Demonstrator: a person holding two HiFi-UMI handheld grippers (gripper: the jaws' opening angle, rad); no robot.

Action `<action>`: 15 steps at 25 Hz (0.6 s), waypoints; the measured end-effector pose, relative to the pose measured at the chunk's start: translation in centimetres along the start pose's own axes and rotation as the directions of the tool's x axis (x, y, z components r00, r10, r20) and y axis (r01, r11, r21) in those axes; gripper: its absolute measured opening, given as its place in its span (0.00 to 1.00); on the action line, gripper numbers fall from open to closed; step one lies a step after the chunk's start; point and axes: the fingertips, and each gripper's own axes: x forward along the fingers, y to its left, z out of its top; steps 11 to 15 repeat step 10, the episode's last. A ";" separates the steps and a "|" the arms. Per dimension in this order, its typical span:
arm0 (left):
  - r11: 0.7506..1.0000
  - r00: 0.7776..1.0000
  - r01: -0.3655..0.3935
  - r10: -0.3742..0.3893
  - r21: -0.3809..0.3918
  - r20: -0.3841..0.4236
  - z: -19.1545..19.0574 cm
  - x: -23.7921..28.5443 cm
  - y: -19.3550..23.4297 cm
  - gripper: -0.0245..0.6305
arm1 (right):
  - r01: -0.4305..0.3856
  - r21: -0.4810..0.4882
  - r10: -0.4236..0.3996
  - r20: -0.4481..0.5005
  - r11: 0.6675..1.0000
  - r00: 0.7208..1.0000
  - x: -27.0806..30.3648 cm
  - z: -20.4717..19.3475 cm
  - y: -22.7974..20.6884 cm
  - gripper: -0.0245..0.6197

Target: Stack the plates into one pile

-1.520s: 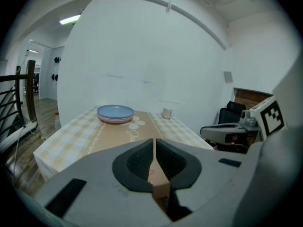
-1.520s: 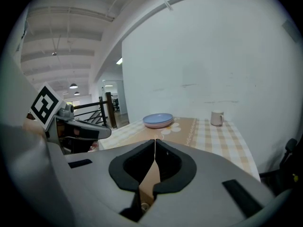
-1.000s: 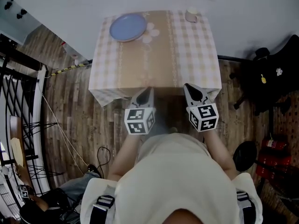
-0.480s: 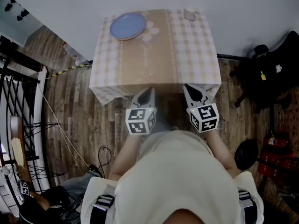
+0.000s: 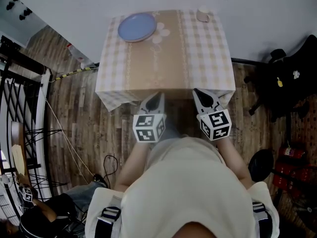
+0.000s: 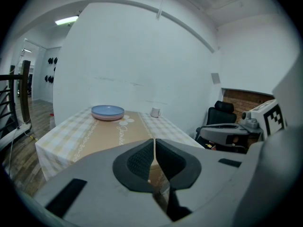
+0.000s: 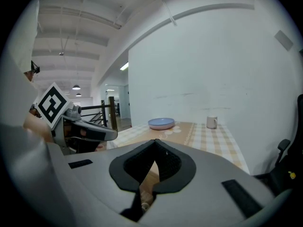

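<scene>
Plate pile [image 5: 137, 27] sat at the far-left corner of the table [image 5: 163, 63], which had a checked cloth. Blue plate on top; the left gripper view showed a pinkish one under it, count below that unclear. White mug [image 5: 202, 15] was at the far-right corner, well apart from the pile. Left gripper [image 5: 159, 95] and right gripper [image 5: 196, 91] hung side by side just off the near table edge, tips aimed toward it and slightly down. Left jaws were clenched pad to pad with nothing between them. Right jaws were the same, tips met and empty. Neither touched the pile. Black office chair [image 5: 287, 81] stood right of the table on the plank floor [image 5: 79, 128].
</scene>
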 end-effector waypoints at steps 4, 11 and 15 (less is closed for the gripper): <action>1.000 1.000 -0.006 0.006 -0.002 0.001 0.1 0.0 0.1 0.06 | -0.004 0.003 0.004 0.005 1.000 1.000 0.1 0.1 0.0 0.04; 1.000 1.000 -0.002 0.002 -0.003 0.002 0.1 0.4 0.0 0.06 | -0.006 0.011 0.006 0.012 1.000 1.000 0.4 -0.1 -0.4 0.04; 1.000 1.000 -0.002 0.002 -0.003 0.002 0.1 0.4 0.0 0.06 | -0.006 0.011 0.006 0.012 1.000 1.000 0.4 -0.1 -0.4 0.04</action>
